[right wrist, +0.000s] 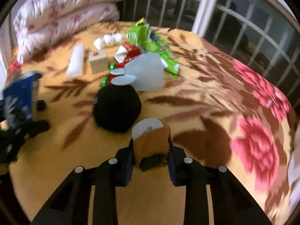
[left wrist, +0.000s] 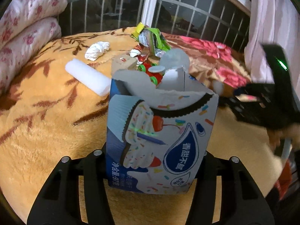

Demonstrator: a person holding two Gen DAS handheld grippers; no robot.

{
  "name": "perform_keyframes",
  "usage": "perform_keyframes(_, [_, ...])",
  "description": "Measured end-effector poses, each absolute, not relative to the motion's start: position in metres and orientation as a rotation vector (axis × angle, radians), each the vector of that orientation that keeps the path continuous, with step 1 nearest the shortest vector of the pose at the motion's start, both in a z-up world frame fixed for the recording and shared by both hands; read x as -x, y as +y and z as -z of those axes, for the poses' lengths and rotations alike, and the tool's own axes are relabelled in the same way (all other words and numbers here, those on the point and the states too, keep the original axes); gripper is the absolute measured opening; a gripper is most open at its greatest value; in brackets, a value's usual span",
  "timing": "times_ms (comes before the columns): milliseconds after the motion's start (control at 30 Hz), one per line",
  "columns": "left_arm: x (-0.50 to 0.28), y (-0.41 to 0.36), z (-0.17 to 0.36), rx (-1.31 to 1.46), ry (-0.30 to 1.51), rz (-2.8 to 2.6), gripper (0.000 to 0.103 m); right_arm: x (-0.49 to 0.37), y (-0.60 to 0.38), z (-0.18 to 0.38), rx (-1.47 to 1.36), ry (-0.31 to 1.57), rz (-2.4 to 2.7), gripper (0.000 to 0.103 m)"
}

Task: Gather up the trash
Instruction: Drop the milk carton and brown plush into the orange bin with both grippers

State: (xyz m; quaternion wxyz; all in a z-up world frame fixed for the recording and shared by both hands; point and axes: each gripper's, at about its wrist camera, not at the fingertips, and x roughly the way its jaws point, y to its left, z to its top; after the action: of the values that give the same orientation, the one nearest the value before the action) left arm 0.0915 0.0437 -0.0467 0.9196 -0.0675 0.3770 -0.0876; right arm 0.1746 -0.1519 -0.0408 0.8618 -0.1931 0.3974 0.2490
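My left gripper (left wrist: 155, 155) is shut on a torn blue and white cookie box (left wrist: 159, 131), held upright above the blanket. The same box (right wrist: 20, 97) shows blurred at the left of the right wrist view. My right gripper (right wrist: 151, 153) is shut on a brown plush toy (right wrist: 150, 144) with a white end. It appears blurred at the right edge of the left wrist view (left wrist: 262, 101). A litter pile lies farther back: a green wrapper (right wrist: 150, 43), a red wrapper (right wrist: 131, 54), a crumpled white tissue (left wrist: 96, 50), a white foam block (left wrist: 88, 76), a small cardboard box (right wrist: 98, 60) and a grey carton piece (right wrist: 146, 73).
A black round object (right wrist: 116, 108) lies on the orange leaf-patterned blanket (right wrist: 187, 112) just ahead of the right gripper. Folded floral quilts (left wrist: 24, 33) are stacked at the back left. A barred window (left wrist: 187, 9) runs behind the bed, with a pink curtain (left wrist: 271, 18) at the right.
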Motion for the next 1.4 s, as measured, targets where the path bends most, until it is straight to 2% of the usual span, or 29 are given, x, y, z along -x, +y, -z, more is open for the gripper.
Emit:
perform_keyframes(400, [-0.021,0.015,0.026,0.01,0.727,0.212,0.052,0.004,-0.199,0.033,0.201,0.724,-0.532,0.03])
perform_keyframes(733, [0.07,-0.026,0.065,-0.114,0.832,0.301,0.052,0.1,-0.22,0.092,0.078,0.891,-0.582,0.031])
perform_keyframes(967, [0.093,-0.039,0.118,-0.236,0.952,0.334,0.052,0.111,-0.21,0.147,0.173,1.044,-0.543,0.031])
perform_keyframes(1200, [0.072,-0.044,0.197,-0.294,1.171,0.342,0.052,0.088,-0.183,0.208,0.216,1.231,-0.5,0.032])
perform_keyframes(1400, [0.061,-0.045,0.237,-0.339,1.284,0.328,0.052,0.068,-0.172,0.249,0.19,1.38,-0.49,0.032])
